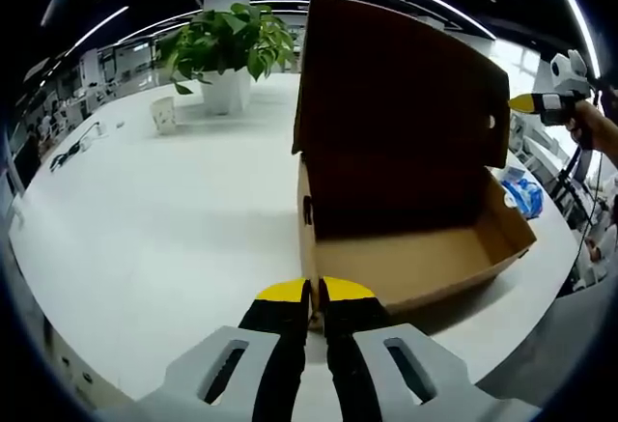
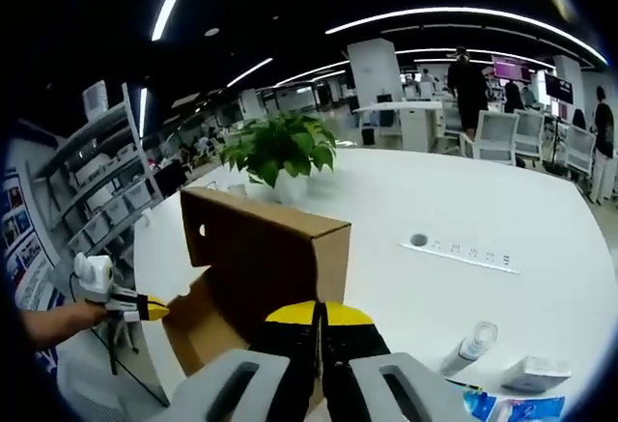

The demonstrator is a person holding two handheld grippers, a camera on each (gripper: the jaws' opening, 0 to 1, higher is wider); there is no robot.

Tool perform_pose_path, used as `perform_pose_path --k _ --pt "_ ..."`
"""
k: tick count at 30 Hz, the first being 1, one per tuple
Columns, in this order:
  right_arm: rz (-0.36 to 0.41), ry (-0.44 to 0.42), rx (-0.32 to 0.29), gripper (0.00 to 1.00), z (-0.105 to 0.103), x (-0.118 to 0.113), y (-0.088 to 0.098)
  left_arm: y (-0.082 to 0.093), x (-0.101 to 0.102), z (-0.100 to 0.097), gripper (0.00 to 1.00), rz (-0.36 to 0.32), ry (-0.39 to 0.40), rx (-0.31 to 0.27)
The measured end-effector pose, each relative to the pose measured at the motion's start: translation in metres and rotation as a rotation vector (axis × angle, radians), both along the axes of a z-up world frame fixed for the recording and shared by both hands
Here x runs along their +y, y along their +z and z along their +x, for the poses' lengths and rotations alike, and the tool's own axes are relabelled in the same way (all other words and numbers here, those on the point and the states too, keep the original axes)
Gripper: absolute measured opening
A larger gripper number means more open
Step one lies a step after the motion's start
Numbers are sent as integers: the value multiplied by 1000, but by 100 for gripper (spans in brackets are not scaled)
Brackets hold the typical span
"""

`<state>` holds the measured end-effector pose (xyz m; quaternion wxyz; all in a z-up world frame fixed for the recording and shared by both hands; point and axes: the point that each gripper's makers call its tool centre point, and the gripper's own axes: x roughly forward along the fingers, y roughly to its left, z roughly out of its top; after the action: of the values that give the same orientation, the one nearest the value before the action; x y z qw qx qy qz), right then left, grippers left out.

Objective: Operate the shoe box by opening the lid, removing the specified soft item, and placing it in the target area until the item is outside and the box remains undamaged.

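Note:
The brown shoe box stands open on the white table, and I see only bare cardboard inside. Its lid is raised upright. At the box's near corner, my left gripper is shut with a sliver of the cardboard wall between its yellow-tipped jaws. The right gripper, held by a hand, touches the lid's free edge. In the right gripper view, my right gripper is shut at the lid, seemingly pinching its edge. The left gripper meets the box corner at the left.
A potted plant and a small white cup stand at the table's far side. A blue-and-white packet lies behind the box. A white tube, a white pack and a power strip lie on the table. People stand far off.

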<state>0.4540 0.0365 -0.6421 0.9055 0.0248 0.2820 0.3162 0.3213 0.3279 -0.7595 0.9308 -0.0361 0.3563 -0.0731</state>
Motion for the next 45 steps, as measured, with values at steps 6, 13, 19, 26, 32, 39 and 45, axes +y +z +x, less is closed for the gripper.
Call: perform_pose_path --k 6,13,19,26,32,39,45 --pt "14 -14 -19 0 -8 -1 0 0 0 0 3 8 -11 -4" --pt "42 -31 -30 0 -17 -1 0 2 1 2 4 -6 -15 -12" --pt "34 -33 -44 0 -23 -1 1 7 1 4 3 13 -30 -23" --pt "34 -36 -57 0 -27 -3 0 29 6 13 3 15 -23 -64" --pt "33 -37 -67 0 -32 -2 -2 46 8 23 4 25 -31 -101" --pt "43 -50 -66 0 -37 -2 -3 73 12 41 4 50 -46 -166" --pt "44 -53 -63 0 -42 -2 -5 93 15 58 5 64 -54 -213"
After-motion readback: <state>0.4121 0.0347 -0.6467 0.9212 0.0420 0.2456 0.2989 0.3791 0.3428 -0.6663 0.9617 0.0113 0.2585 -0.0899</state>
